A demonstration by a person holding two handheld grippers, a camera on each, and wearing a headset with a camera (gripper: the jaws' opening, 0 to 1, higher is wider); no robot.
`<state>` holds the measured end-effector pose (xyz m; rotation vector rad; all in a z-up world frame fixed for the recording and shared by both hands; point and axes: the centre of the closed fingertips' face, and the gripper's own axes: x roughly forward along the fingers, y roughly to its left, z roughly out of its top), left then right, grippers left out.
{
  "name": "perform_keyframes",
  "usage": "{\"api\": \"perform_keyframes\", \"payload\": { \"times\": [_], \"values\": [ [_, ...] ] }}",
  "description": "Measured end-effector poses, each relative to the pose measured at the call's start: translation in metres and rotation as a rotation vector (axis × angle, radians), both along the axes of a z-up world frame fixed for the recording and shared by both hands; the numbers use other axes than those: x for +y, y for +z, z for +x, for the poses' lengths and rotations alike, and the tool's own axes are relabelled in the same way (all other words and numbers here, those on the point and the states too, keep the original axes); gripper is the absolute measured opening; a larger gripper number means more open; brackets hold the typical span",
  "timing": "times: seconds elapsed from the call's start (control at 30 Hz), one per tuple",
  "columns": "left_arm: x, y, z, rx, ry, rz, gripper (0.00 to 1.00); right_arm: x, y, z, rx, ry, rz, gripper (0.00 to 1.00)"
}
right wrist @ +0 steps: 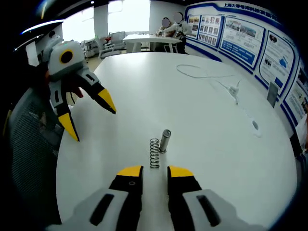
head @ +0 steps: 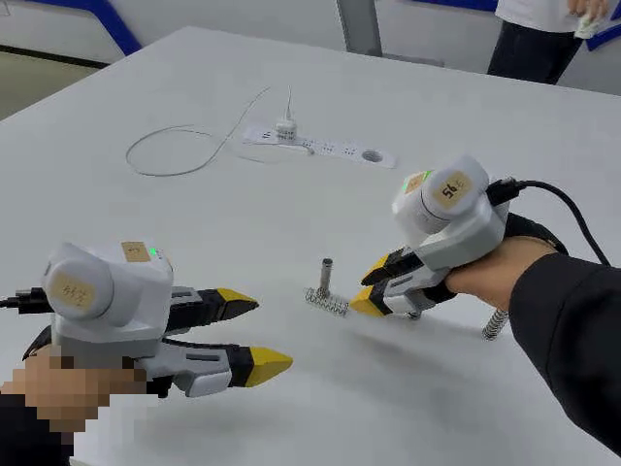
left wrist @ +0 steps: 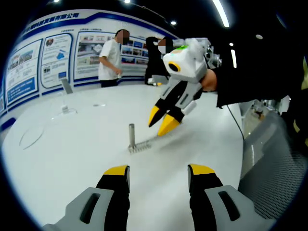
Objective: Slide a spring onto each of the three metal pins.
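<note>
A short metal pin (head: 326, 276) stands upright on the white table (head: 291, 223). One spring (head: 327, 302) lies flat at the pin's foot, touching or nearly touching it. My right gripper (head: 369, 288) is open just right of that spring, its yellow tips close to the spring's end with nothing between them. A second spring (head: 496, 323) lies behind my right hand. My left gripper (head: 254, 332) hovers open and empty at the lower left. In the right gripper view the spring (right wrist: 154, 153) and pin (right wrist: 165, 140) sit just ahead of the right gripper (right wrist: 155, 172).
A white power strip (head: 320, 147) with a plug and a looping white cable (head: 184, 146) lies at the far middle of the table. A person (head: 543, 29) stands beyond the far right edge. More people (left wrist: 111, 57) stand by wall posters.
</note>
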<state>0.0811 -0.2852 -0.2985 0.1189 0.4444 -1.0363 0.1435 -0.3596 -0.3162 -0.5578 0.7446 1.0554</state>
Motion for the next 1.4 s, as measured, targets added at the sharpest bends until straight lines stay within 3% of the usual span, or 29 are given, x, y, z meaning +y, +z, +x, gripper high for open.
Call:
{"api": "perform_keyframes", "payload": {
  "times": [0.63,1.4],
  "values": [
    [0.001,-0.001,0.001,0.005,0.007,-0.003,0.5,0.01,-0.027,0.004,0.034,-0.01,-0.035,0.19],
    [-0.002,0.0,-0.002,0.009,0.004,-0.004,0.49,0.012,-0.037,0.006,0.062,-0.035,-0.024,0.13]
  ]
}}
